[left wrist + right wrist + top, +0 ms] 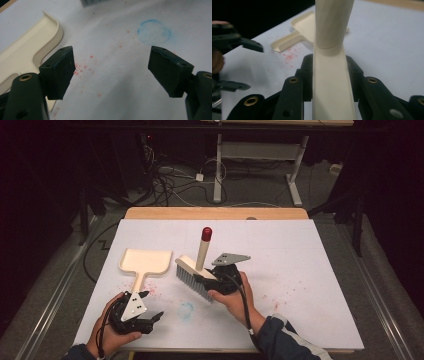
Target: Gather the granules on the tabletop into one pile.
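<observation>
A cream dustpan (145, 262) lies flat at the table's left, with its handle pointing toward the near edge. My left gripper (152, 304) stands open just right of that handle's end, with nothing between its jaws. In the left gripper view the left gripper (115, 72) frames red crumbs (82, 67), and the dustpan (25, 50) lies at the left. My right gripper (205, 279) is shut on the cream back of a hand brush (202, 252). The brush's grey bristles point down-left and its red-tipped handle points up. Seen from the right gripper (329, 65), the brush (332, 30) sits clamped between both pads.
A white sheet (300, 250) covers the table, with a wooden strip (215, 213) along the far edge. A faint blue ring (186, 310) marks the sheet near the front. Red specks (290, 287) are scattered at the right. Desk legs and cables lie on the floor beyond.
</observation>
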### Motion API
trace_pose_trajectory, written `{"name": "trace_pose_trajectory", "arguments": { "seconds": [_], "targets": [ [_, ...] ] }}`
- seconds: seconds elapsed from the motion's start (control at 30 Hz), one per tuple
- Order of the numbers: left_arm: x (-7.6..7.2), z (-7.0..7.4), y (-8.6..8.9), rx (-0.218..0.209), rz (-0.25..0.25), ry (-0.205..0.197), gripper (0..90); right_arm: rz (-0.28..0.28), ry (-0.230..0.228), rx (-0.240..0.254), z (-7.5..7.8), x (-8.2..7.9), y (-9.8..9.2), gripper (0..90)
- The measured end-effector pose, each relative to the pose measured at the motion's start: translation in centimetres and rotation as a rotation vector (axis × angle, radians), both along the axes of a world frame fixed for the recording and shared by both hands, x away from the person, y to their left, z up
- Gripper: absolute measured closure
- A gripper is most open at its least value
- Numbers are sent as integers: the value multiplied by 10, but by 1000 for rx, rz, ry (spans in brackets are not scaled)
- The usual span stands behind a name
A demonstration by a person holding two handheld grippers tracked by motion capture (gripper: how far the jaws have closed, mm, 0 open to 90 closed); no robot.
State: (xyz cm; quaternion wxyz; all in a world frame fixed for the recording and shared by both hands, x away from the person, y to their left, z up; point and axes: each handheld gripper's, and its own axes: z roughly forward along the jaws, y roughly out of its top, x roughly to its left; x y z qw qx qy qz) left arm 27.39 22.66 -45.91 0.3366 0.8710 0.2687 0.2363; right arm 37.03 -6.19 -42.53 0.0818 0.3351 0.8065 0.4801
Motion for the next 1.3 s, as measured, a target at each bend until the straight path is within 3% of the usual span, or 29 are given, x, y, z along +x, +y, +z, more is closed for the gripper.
{"name": "trace_pose_trajectory", "arguments": {
  "seconds": [0.1, 0.17, 0.3, 0.57, 0.7, 0.83, 0.97, 1.07, 1.2, 1.3],
  "targets": [
    [0, 0, 1, -1, -2, 2, 213, -71, 42, -30, -14, 6, 2, 678],
    [0, 0, 1, 0, -3, 2, 214, -113, 10, -49, -17, 8, -2, 677],
    [-1, 0, 0, 3, -8, 1, 213, -167, 20, -53, -20, 9, -18, 674],
    [-1, -1, -3, 8, -14, 5, 213, -238, 39, -38, -16, 5, -50, 676],
    [-1, -1, -4, 11, -18, 9, 213, -242, 58, -14, -14, 6, -63, 677],
    [-1, -1, -4, 14, -21, 9, 213, -229, 33, -4, -5, 4, -67, 678],
    [-1, -2, -4, 13, -19, 12, 213, -151, -2, 4, 8, -4, -74, 677],
    [-1, -2, -4, 17, -20, 12, 213, -21, -49, -37, 16, -13, -81, 677],
    [-1, -2, -4, 24, -20, 11, 213, 167, -167, -116, 22, -29, -95, 677],
    [0, -2, -5, 29, -20, 12, 213, 302, -208, -138, 20, -39, -106, 677]
  ]
}}
